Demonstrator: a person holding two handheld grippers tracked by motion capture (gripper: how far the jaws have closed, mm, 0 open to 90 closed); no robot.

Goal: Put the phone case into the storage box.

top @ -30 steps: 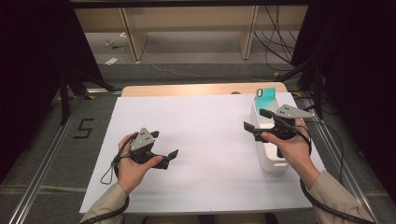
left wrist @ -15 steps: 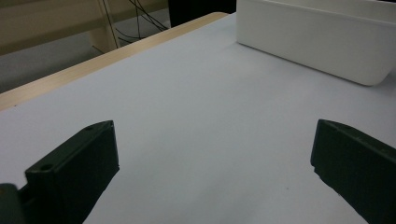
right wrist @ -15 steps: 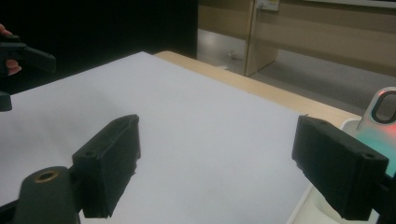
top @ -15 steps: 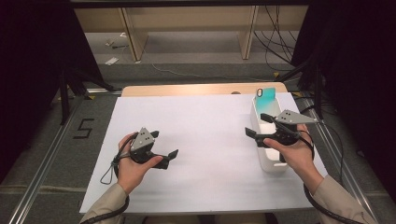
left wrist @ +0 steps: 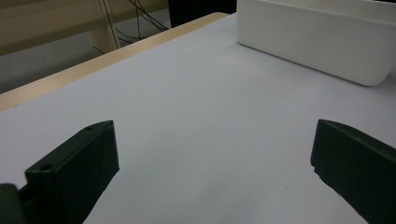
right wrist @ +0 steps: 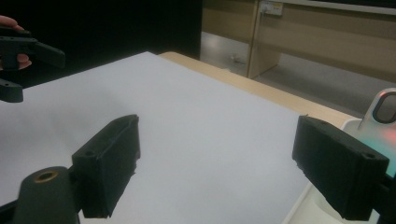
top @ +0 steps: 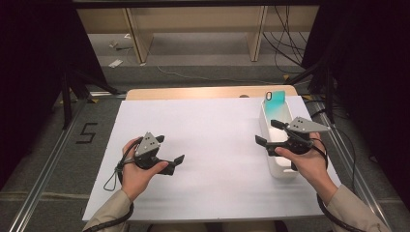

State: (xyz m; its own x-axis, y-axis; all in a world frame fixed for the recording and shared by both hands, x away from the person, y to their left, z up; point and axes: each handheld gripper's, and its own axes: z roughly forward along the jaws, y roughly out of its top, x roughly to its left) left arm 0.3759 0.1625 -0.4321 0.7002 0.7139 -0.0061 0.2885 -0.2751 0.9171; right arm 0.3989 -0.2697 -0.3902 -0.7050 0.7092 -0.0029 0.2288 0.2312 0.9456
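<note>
Phone case [top: 276,102] stands in white bin [top: 270,145]; prob light, flexible, slick, so grab its top edge. Right claw [top: 270,133] spread, empty, beside it. Left claw [top: 170,153] spread too.

The one thing I can read is a black figure "5" [top: 87,133] marked on the grey floor [top: 58,164] beside the bench [top: 208,92], out to the left of my left tongs [top: 169,154] and well apart from my right tongs [top: 271,133] across the white sheet. It is drawn in blocky strokes, like tape, and stands a little farther from me than the left tongs. I find no other label, brand or number that I can make out on anything near either pair.
</note>
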